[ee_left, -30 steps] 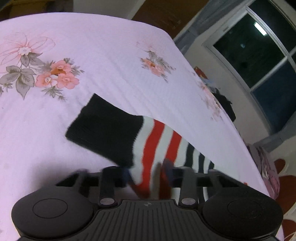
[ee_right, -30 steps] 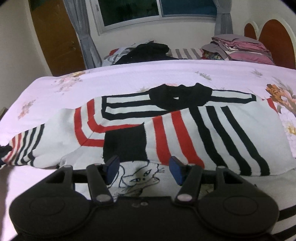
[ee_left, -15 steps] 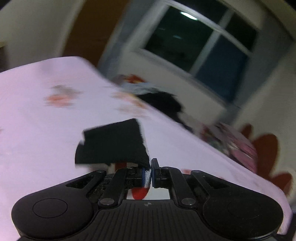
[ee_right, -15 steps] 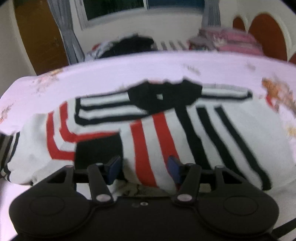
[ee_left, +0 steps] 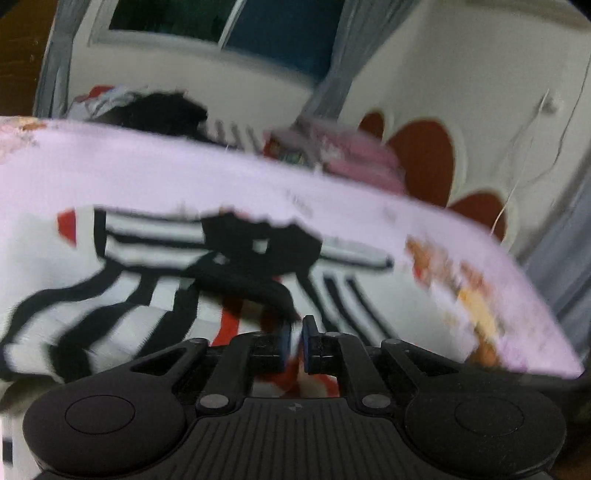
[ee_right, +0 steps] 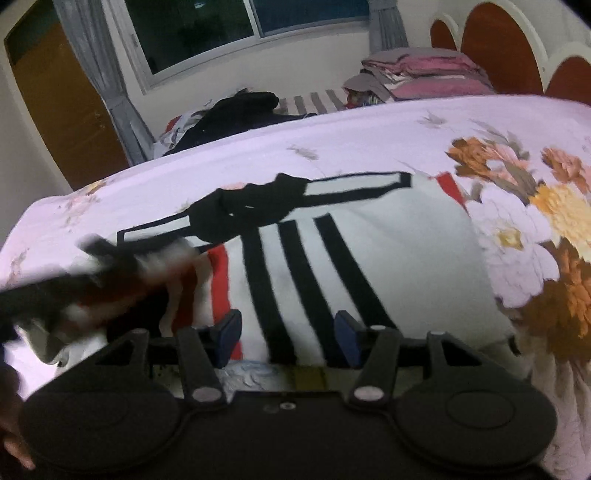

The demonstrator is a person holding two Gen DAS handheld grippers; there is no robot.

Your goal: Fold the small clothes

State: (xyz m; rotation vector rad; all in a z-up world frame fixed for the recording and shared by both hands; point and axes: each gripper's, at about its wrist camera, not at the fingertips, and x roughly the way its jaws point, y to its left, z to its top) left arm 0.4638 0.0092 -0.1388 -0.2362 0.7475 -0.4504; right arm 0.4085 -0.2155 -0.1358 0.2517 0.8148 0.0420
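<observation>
A white sweater with black and red stripes and a black collar lies flat on the floral pink bedsheet. My left gripper is shut on the sweater's sleeve, whose black cuff drapes over the fingers above the sweater body. In the right wrist view this gripper is a dark blur at the left, with the red-striped sleeve trailing from it. My right gripper stands open low over the sweater's near part, with striped cloth showing between its fingers but not pinched.
Beyond the bed's far edge lie a heap of dark clothes and a folded pink stack. A scalloped red headboard rises at the right. A window and a brown door stand behind.
My left gripper closed on the striped sleeve, lifted it off the sheet and swung it across over the sweater's body. My right gripper slid to the right along the sweater and stayed open.
</observation>
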